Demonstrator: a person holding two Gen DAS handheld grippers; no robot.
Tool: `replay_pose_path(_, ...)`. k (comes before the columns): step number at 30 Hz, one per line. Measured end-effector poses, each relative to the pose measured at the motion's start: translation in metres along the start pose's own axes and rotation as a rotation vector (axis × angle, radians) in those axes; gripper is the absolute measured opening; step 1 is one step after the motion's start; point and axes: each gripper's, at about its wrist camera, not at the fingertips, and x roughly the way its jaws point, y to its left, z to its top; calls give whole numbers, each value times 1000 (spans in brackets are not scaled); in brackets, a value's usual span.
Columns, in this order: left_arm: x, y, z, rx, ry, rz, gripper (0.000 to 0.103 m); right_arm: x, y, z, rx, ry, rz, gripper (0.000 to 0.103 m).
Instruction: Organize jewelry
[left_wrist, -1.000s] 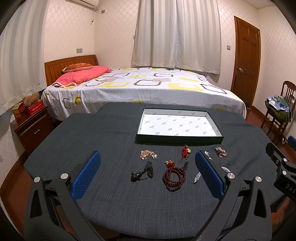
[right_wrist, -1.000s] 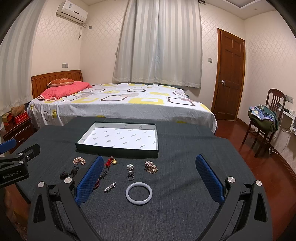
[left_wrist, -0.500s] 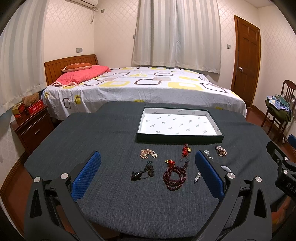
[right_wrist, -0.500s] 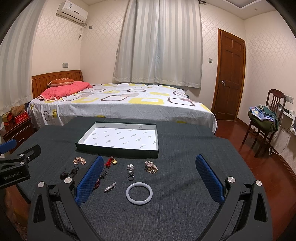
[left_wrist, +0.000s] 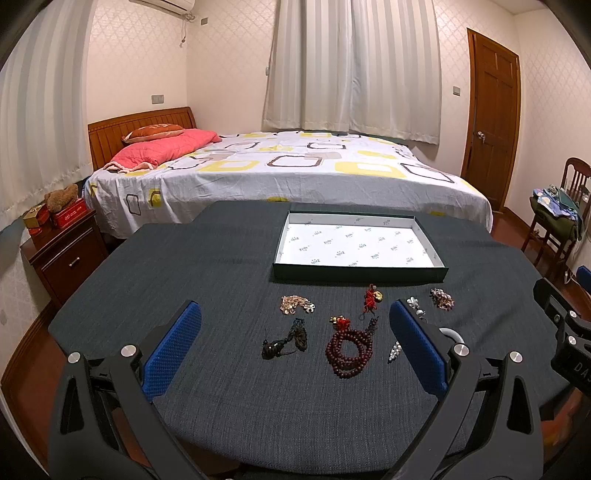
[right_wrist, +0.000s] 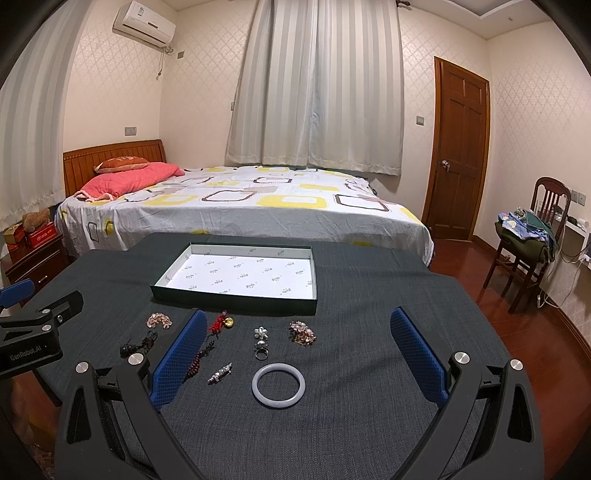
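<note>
Both claws, left claw (left_wrist: 295, 347) and right claw (right_wrist: 299, 354), released above the bench (right_wrist: 369, 435); jewelry lies mid-frame below the tray (right_wrist: 236, 297).

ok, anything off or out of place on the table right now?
Nothing stands out. The tray sits flat and empty; the bangle, bead bracelet and smaller pieces lie apart on the cloth, none spilled. Both claws, left and right, are open and hold nothing.

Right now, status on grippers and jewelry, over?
Left gripper and right gripper open, empty. Tray empty; bangle, beads and the rest on the cloth. Nothing blocking.
</note>
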Motion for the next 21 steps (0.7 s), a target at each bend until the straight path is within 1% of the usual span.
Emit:
replay_pose_path(7,0,0,-2,1,4,1,99,2,1,-3,2,10,2,97)
replay_pose_path(11,7,2,-9,4,23,5,99,10,2,-8,7,26,8,97)
replay_pose_path(17,24,5,-12,7,75,16,99,28,4,-21,7,56,18,97)
replay_pose_path(21,38,9,-16,-6,115,17,99,42,6,-32,6,92,26,97)
